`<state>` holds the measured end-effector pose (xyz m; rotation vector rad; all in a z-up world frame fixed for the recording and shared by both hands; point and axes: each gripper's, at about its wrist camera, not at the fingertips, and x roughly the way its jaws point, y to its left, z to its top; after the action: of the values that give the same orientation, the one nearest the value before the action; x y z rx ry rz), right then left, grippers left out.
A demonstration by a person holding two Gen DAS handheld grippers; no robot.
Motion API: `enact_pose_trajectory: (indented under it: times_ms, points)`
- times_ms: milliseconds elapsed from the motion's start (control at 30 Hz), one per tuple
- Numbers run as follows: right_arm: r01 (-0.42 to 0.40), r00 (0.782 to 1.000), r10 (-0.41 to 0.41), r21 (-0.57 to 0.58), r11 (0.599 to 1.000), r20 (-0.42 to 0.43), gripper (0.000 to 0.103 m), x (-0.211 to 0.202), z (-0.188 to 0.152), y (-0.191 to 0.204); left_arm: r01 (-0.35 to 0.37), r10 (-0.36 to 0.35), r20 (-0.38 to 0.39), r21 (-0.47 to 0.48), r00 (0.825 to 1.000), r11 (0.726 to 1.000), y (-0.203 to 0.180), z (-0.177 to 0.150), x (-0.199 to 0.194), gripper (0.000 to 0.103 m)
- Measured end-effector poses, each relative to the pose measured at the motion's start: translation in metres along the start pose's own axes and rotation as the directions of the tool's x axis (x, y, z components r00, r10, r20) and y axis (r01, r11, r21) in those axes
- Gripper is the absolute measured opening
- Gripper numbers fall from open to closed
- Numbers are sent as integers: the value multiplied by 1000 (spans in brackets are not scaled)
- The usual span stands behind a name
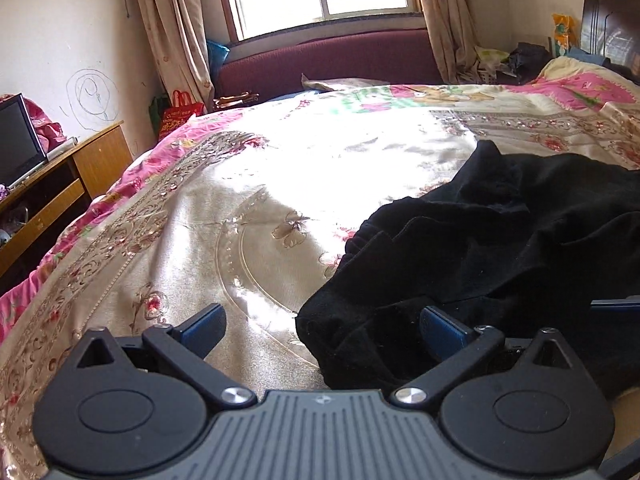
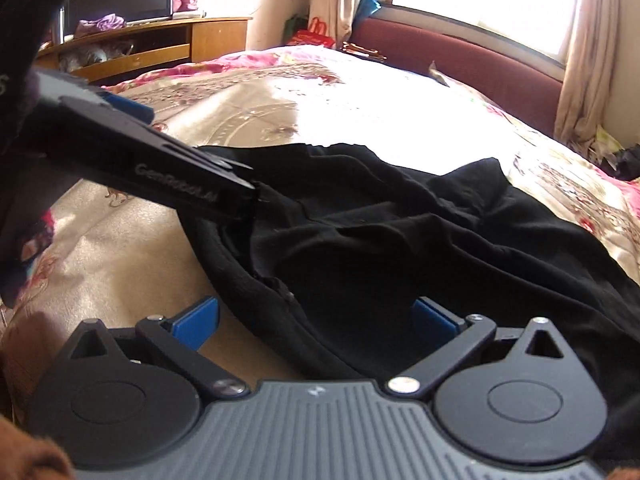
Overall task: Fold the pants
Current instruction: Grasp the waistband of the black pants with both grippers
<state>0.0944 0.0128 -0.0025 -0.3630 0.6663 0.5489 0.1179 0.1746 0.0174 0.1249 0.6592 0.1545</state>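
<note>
Black pants (image 1: 520,240) lie crumpled on the bed's right part, with one bunched end toward me. My left gripper (image 1: 324,328) is open and low over the bedspread at that end; its right finger (image 1: 444,330) rests on the black cloth and its left finger is over bare bedspread. In the right wrist view the pants (image 2: 380,232) spread across the middle. My right gripper (image 2: 316,320) is open, with a fold of the pants lying between its wide-apart fingers. The left tool's black housing (image 2: 152,160) reaches in from the upper left, down to the pants' edge.
A flowered pink and cream bedspread (image 1: 240,208) covers the bed, sunlit in the middle. A wooden TV stand (image 1: 60,184) with a screen stands to the left. A maroon headboard (image 1: 328,56) under a window lies beyond, and clutter sits at the far right corner (image 1: 520,60).
</note>
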Motion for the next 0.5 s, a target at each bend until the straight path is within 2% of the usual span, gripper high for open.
enact_pose_trajectory:
  times_ms: [33, 67, 200, 233, 300, 333, 400, 500]
  points:
    - [-10, 1000, 10, -7, 1000, -5, 100, 6, 3, 4, 17, -17, -19, 20, 1000, 1000, 1, -2, 6, 101]
    - [-19, 1000, 19, -9, 1000, -9, 98, 9, 5, 6, 32, -31, -35, 34, 999, 999, 2, -3, 11, 91]
    - [-56, 996, 57, 25, 998, -66, 67, 23, 11, 8, 137, -128, -111, 76, 986, 988, 3, -7, 26, 69]
    - [-57, 995, 60, 37, 998, -80, 63, 25, 11, 7, 152, -140, -129, 95, 982, 984, 2, -9, 29, 62]
    - [-46, 995, 50, 41, 998, -90, 53, 28, 13, 6, 157, -139, -143, 121, 980, 980, 0, -12, 35, 58]
    - [-47, 994, 51, 43, 998, -93, 42, 29, 14, 6, 162, -143, -147, 131, 979, 978, -2, -12, 36, 54]
    - [-66, 992, 73, 65, 996, -104, 26, 30, 19, 5, 174, -154, -151, 131, 976, 976, -2, -9, 33, 47]
    - [-76, 987, 88, 92, 993, -132, 20, 34, 23, 10, 210, -196, -156, 81, 968, 974, 11, -6, 29, 42]
